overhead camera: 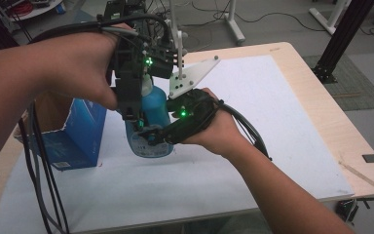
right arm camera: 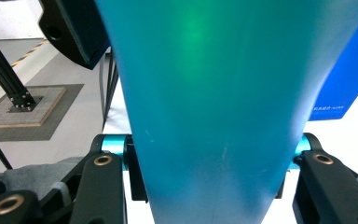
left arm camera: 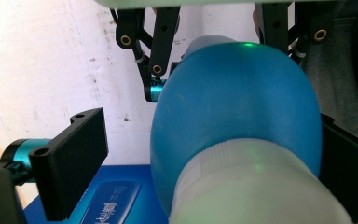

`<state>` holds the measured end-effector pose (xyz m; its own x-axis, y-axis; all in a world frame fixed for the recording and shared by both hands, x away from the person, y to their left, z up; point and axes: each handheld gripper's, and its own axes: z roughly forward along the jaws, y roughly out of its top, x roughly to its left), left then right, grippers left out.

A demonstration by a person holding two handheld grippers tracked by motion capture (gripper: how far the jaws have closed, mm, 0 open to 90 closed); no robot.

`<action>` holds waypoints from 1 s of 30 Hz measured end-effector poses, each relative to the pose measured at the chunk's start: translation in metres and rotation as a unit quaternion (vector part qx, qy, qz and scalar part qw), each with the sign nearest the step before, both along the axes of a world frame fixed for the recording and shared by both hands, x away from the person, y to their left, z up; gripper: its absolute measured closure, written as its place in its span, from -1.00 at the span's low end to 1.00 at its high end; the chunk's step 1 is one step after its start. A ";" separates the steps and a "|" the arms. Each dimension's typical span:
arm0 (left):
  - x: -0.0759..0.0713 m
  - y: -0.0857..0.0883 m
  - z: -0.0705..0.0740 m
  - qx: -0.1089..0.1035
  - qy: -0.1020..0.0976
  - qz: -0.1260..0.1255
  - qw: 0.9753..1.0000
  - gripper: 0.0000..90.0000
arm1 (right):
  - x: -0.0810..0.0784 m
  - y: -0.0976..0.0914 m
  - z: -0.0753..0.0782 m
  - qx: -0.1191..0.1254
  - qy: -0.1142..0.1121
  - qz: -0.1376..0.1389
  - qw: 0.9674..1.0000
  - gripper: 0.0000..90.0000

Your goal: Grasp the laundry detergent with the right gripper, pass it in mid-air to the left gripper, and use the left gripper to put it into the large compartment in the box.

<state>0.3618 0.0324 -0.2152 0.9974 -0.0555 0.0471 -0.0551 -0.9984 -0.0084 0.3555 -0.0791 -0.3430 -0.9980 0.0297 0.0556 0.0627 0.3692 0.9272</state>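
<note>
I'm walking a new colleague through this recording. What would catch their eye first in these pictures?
First, the translucent blue plastic bottle with a whitish cap, standing mid-table on the white sheet. The black right gripper is clamped on the bottle's lower body, while the black left gripper comes from above with its jaws astride the cap end, one pad clearly off it. Behind, at the table's left edge, sits an open blue cardboard box.

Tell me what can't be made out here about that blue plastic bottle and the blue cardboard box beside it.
- Blue plastic bottle: its label is blurred in the high view, its base hidden by the right gripper.
- Its whitish cap: cut off by the bottom edge of the left gripper view.
- Blue cardboard box: its inside is hidden by the person's left forearm; its print is too small.
- Left gripper: whether its pads touch the bottle is unclear.
</note>
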 end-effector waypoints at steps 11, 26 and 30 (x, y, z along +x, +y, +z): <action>0.001 -0.001 0.001 -0.002 0.002 -0.003 1.000 -0.71 | 0.001 -0.001 0.000 0.001 -0.001 -0.002 1.000 0.06; 0.000 -0.003 0.000 0.003 -0.001 -0.001 1.000 -0.61 | 0.001 -0.002 0.000 0.004 -0.001 -0.003 1.000 0.06; 0.000 -0.004 0.000 0.004 -0.002 -0.001 1.000 -0.61 | 0.001 -0.002 0.001 0.005 -0.001 -0.003 1.000 0.06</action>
